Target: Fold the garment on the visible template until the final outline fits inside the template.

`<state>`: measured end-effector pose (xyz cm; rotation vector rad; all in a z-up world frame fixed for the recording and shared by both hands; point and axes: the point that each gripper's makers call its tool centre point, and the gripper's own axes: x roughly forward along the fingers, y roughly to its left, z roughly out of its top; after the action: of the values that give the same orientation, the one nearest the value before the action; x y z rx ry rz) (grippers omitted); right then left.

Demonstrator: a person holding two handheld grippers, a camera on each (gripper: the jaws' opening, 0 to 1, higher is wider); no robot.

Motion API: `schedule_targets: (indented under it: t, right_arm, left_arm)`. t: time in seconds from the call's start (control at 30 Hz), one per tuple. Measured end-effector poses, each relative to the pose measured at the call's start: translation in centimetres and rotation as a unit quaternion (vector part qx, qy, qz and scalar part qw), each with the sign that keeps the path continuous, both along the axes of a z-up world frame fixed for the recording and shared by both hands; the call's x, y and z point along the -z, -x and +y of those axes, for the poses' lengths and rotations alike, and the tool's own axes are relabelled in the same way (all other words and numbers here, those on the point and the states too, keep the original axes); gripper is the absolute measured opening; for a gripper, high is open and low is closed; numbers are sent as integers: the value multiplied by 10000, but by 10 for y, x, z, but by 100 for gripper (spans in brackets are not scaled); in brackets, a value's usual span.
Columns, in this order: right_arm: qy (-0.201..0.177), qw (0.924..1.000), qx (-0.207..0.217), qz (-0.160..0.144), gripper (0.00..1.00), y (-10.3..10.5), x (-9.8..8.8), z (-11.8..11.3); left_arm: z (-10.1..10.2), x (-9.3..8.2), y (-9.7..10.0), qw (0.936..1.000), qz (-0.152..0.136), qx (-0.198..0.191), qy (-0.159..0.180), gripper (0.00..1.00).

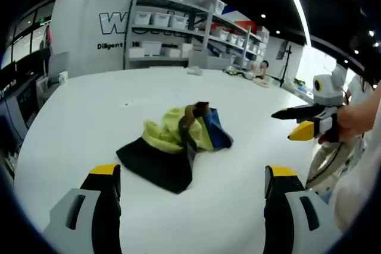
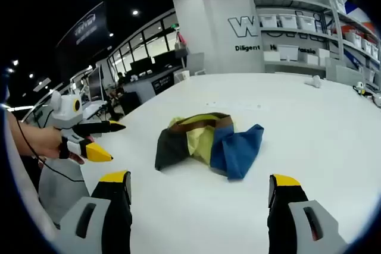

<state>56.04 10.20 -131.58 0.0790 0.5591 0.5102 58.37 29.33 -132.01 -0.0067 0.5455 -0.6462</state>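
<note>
Garment (image 1: 178, 147) sits bunched in a heap near the middle of the white table (image 1: 89, 105) — black, yellow-green, blue and a brown band all tangled, nothing spread flat. From the right gripper view the same heap (image 2: 208, 144) shows the blue part toward my right and the black toward my left. I can't make out any template outline on the tabletop from here. My left gripper (image 1: 190, 191) hangs short of the cloth with jaws spread wide and nothing between them; my right gripper (image 2: 199, 197) is likewise released, jaws apart, empty, on the opposite side of the heap. Each gripper also shows from the side in the other's view, held in a hand, clear of the fabric. Judging by this, folding hasn't started: the step in hand is the approach. Next move, I reckon, calls for picking two edges or corners and pulling the heap out flat — hard to choose them while the layers hide each other. Shelves (image 1: 178, 28) with bins stand well behind.
</note>
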Motion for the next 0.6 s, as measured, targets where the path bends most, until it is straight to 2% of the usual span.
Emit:
schedule_targets:
  t: [0.07, 0.2, 0.33, 0.4, 0.47, 0.6]
  right_arm:
    - [23, 9999, -96, 31, 95, -1, 3, 0]
    - [-163, 9989, -227, 386, 96, -1, 13, -1]
    - [-119, 9988, -329, 353, 96, -2, 15, -4]
    - [-53, 9989, -341, 323, 97, -2, 16, -6]
    - [-62, 9991, -304, 291, 97, -3, 13, -8]
    - [-65, 9994, -194, 264, 97, 2, 10, -7]
  left_arm:
    - [0, 4, 2, 9999, 87, -64, -96, 99]
    - [1, 5, 3, 9994, 174, -224, -181, 99]
    - [-1, 1, 2, 9989, 165, -348, -286, 99]
    - [0, 5, 4, 9984, 245, -393, -321, 99]
    - [-1, 10, 9, 9982, 390, -382, -252, 99]
    - [-2, 11, 12, 9986, 379, -232, -281, 99]
